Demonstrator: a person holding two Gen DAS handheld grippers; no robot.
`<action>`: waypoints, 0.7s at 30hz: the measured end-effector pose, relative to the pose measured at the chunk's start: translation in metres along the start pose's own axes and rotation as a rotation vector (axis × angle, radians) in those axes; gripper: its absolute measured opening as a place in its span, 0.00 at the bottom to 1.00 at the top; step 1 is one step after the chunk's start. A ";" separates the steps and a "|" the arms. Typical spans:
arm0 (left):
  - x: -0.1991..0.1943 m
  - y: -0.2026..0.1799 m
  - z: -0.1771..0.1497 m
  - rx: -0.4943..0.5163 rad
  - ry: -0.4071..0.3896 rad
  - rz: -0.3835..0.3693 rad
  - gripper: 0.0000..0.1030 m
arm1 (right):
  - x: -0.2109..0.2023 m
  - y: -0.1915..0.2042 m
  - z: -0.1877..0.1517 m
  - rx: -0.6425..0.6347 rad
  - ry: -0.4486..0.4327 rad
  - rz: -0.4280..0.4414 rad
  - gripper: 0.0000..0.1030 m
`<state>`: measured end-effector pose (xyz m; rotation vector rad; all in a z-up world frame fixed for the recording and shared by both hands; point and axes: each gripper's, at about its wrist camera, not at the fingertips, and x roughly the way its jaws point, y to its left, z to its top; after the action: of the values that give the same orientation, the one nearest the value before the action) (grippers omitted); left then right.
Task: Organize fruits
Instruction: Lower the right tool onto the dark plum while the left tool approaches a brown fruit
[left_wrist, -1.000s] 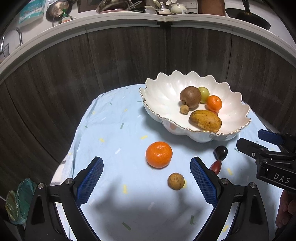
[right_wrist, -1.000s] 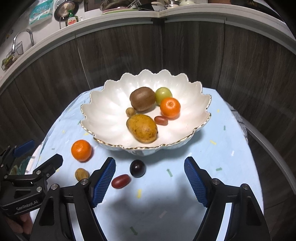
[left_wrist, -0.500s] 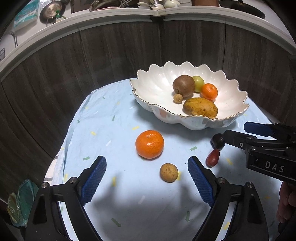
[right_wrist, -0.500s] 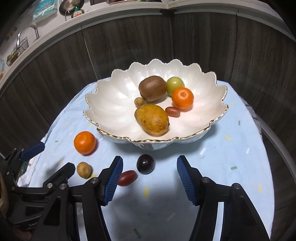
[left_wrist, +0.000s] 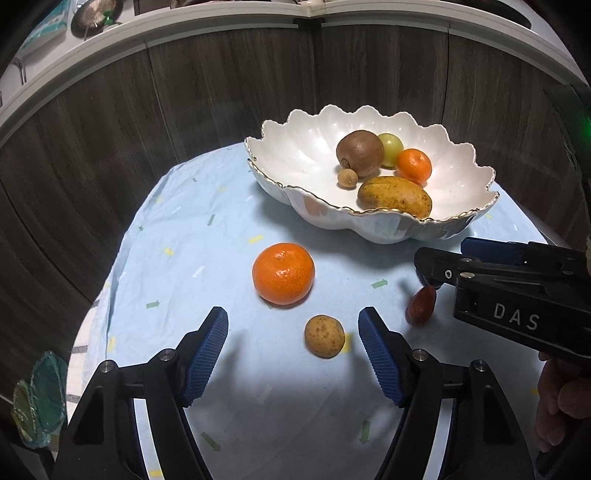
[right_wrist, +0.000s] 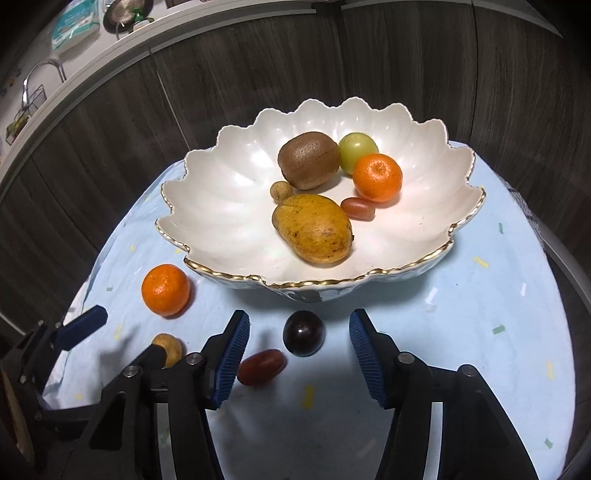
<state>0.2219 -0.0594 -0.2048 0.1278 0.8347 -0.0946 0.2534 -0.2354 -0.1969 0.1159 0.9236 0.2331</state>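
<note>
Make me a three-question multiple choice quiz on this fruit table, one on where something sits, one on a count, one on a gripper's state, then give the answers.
1. Where is the dark plum?
A. in the bowl
B. on the cloth between the right gripper's fingers
C. on the counter behind

2. How many fruits lie on the cloth, outside the bowl?
A. two
B. four
C. six

3. What state is the left gripper in?
A. open and empty
B. shut on the mandarin
C. shut on the mango

Answers: 1 B, the right gripper has a finger on either side of it. 2 B, namely the mandarin, small brown fruit, red grape tomato and plum. 3 A, its fingers stand apart with nothing gripped.
</note>
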 end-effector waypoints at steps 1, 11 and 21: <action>0.001 0.000 0.000 -0.003 0.001 0.000 0.70 | 0.000 0.000 0.000 0.000 -0.005 -0.001 0.54; 0.010 -0.003 -0.003 -0.018 0.021 -0.043 0.60 | 0.009 0.005 0.000 0.007 0.008 0.001 0.49; 0.020 -0.003 -0.010 -0.033 0.062 -0.072 0.41 | 0.018 0.004 -0.004 0.002 0.035 -0.037 0.33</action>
<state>0.2275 -0.0619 -0.2267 0.0703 0.9029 -0.1447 0.2600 -0.2272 -0.2128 0.0963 0.9598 0.2005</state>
